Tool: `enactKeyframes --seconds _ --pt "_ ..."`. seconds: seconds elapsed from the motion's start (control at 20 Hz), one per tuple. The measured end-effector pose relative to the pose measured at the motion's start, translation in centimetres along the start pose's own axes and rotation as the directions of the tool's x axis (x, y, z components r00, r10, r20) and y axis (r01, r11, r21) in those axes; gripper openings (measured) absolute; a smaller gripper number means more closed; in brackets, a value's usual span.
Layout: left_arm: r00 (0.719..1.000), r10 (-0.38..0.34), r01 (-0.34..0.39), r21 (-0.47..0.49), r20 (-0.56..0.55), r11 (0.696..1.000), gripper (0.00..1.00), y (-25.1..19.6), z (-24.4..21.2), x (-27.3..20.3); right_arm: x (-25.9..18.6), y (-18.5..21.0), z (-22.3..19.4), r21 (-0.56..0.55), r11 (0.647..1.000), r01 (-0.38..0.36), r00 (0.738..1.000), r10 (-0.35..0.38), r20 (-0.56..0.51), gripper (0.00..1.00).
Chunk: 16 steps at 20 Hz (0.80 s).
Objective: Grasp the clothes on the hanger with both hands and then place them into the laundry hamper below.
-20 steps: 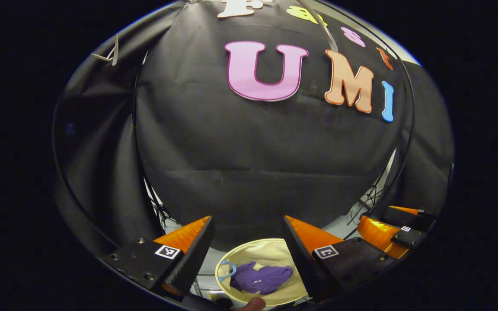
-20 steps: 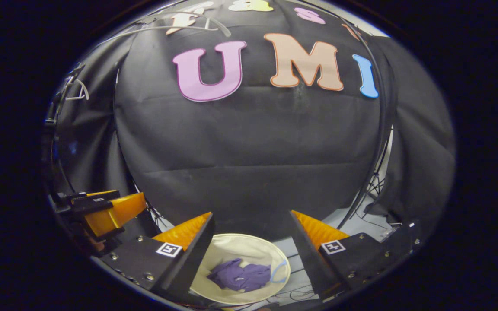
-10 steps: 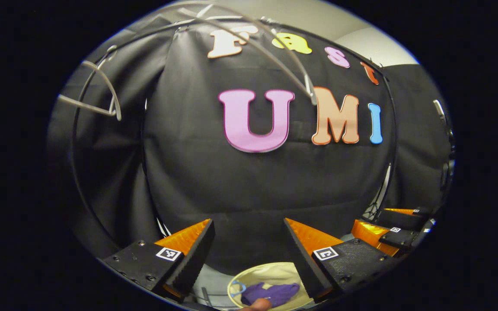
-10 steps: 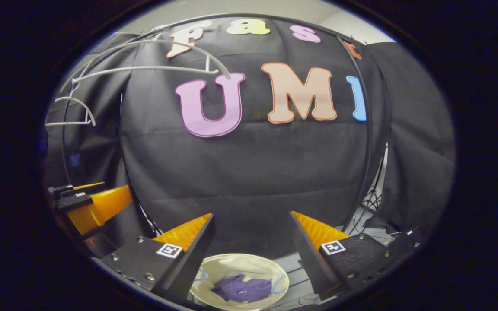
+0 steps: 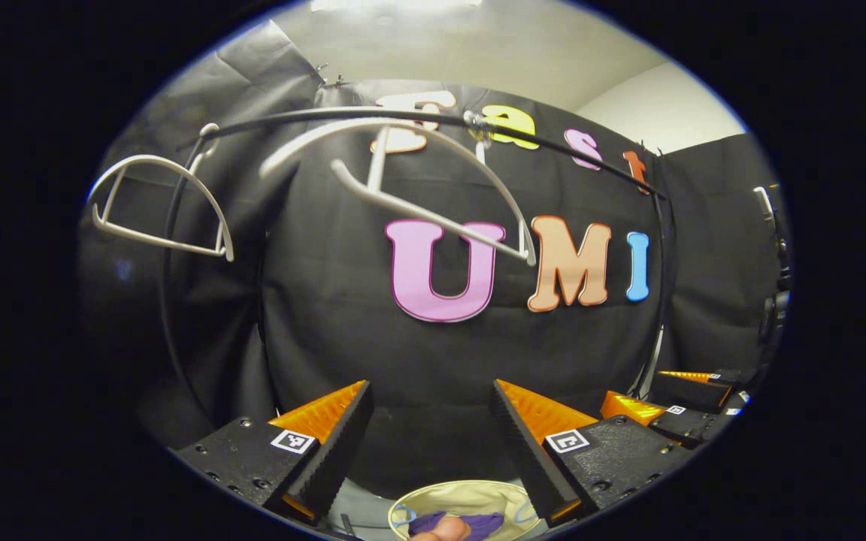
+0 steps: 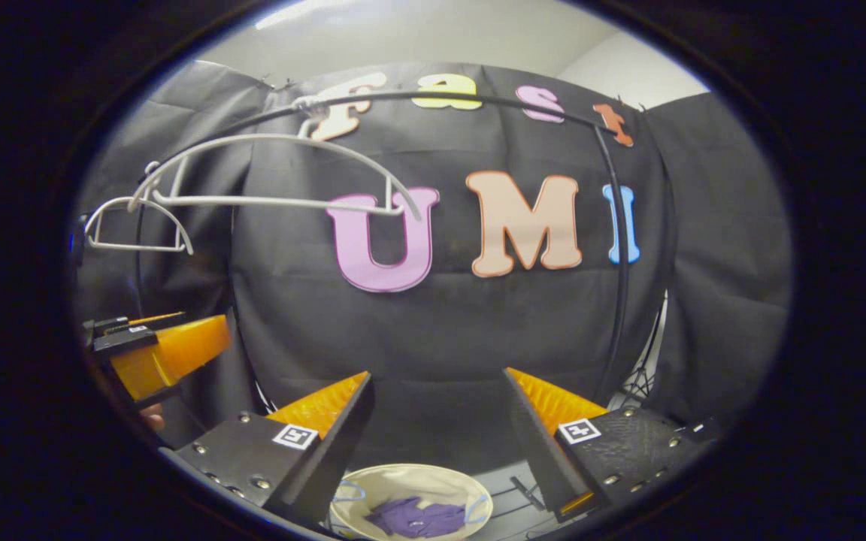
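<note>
A purple garment point(image 6: 412, 518) lies crumpled inside the round cream laundry hamper point(image 6: 373, 483) on the floor, low in the right gripper view. The same garment point(image 5: 478, 520) and hamper point(image 5: 470, 496) sit at the bottom edge of the left gripper view. A bare pale hanger point(image 5: 433, 203) hangs from the black rail point(image 5: 553, 146); in the right gripper view this hanger point(image 6: 275, 176) is at upper left. My left gripper point(image 5: 429, 421) is open and holds nothing, well above the hamper. My right gripper point(image 6: 437, 409) is open too, with nothing between its fingers.
A second bare hanger point(image 5: 158, 207) hangs farther left on the rail, and also appears as a hanger point(image 6: 132, 225) in the right gripper view. The other gripper point(image 5: 673, 409) shows at lower right of the left gripper view, and another gripper point(image 6: 158, 357) at the left of the right gripper view.
Both grippers have risen and tilted up: the hamper with the purple garment slid down toward the bottom edge, and the rail, hangers and ceiling came into view. Both stayed open.
</note>
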<state>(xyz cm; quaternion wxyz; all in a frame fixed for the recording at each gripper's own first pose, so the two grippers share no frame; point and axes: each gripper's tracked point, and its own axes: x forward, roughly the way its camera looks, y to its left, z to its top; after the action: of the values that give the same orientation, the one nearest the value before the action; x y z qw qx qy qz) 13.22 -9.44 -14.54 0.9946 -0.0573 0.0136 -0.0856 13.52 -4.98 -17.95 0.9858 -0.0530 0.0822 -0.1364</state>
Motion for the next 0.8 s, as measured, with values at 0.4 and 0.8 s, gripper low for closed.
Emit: enactKeyframes --seconds 0.4,0.8 --pt "0.998 0.059 -0.059 -0.013 0.011 0.998 0.93 1.3 1.6 -2.3 -5.4 1.0 4.6 -0.016 0.997 -0.081 0.992 0.082 0.098 0.96" --pt "0.999 -0.02 0.023 -0.077 0.044 0.997 0.92 -2.9 2.3 -3.6 -9.6 -1.8 7.7 0.039 0.993 -0.111 0.961 0.097 0.259 1.0"
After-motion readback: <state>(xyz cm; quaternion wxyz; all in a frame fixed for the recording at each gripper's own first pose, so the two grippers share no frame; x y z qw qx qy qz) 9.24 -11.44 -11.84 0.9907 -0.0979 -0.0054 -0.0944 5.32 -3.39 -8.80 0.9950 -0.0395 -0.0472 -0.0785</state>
